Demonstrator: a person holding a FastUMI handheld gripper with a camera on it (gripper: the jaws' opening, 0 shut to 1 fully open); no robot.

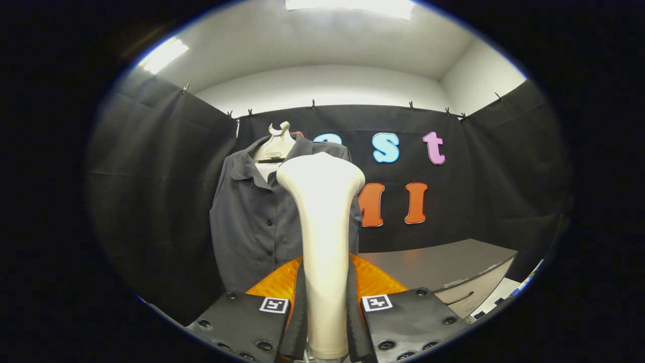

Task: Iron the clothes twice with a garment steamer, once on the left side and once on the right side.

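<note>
My gripper [325, 302] is shut on a cream garment steamer [322, 222], both fingers pressing on its handle. The steamer stands upright between the fingers, its wide head pointing up and away from me. Beyond it hangs a dark grey button-up shirt [252, 222] on a pale hanger [276, 146] against the booth's black wall. The steamer's head covers the shirt's right half; the collar, button row and left half are visible. The steamer's head is held a little in front of the shirt; whether it touches the cloth I cannot tell.
A grey table [443, 264] stands to the right of the shirt, with a drawer front [466, 297] below its edge. Black cloth walls close the booth on the left, back and right.
</note>
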